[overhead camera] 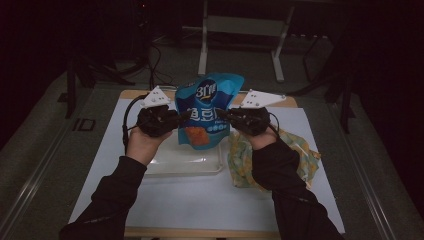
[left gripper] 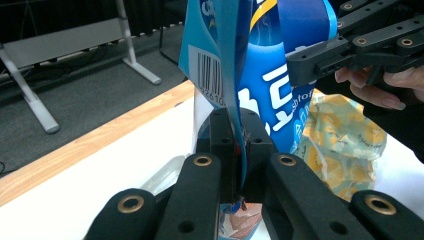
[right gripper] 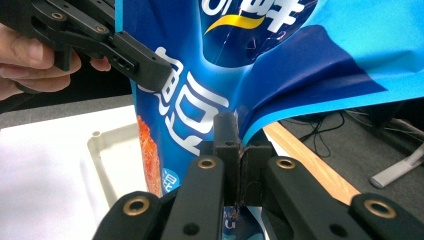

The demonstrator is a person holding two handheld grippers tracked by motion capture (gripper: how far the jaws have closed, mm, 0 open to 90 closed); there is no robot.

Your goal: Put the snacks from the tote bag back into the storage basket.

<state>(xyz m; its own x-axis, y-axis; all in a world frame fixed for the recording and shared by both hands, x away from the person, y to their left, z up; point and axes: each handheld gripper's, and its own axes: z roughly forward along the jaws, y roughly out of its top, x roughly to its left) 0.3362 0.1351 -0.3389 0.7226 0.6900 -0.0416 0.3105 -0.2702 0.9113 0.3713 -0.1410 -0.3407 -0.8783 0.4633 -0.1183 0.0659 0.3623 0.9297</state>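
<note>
The high view looks forward and down from above the person's side of the table [overhead camera: 165, 200], taking in its whole white top, the wooden far edge and the dark floor beyond. The left gripper view sits close behind its own jaws, facing across the table toward the right hand [left gripper: 380, 85]. The right gripper view, equally close, faces back toward the left hand [right gripper: 30, 60]. All three share the blue snack bag [overhead camera: 207, 107] [left gripper: 265, 95] [right gripper: 260, 55]; the yellow patterned bag [overhead camera: 240, 160] [left gripper: 340, 145] appears in two.
</note>
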